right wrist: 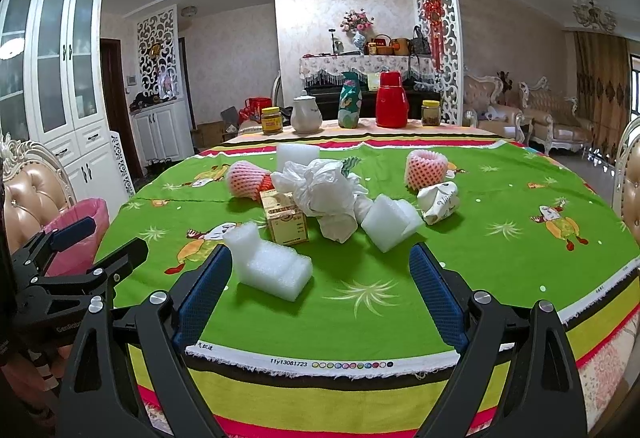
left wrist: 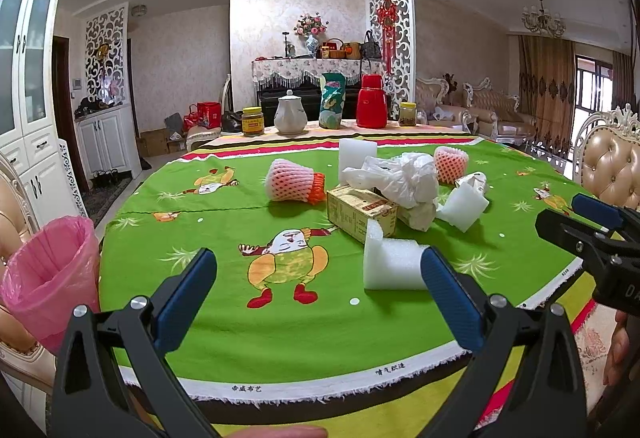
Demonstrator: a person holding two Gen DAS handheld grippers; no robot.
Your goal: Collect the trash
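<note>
We hold the left gripper (left wrist: 320,294) and the right gripper (right wrist: 320,286) over the near edge of the table (left wrist: 320,342), both with jaws spread wide and nothing between them. Nearest lies a white foam block (right wrist: 268,270), then a small carton (right wrist: 286,215), crumpled white plastic (right wrist: 324,189) and two pink fruit nets (left wrist: 290,181) (right wrist: 424,165). Beside the table on the left stands the pink-lined bin (left wrist: 50,270).

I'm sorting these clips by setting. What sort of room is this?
Most likely a home dining room open to a living area: a dining table under a green cartoon cloth, tufted dining chairs, white glass-door cabinets, and ornate sofas behind.
</note>
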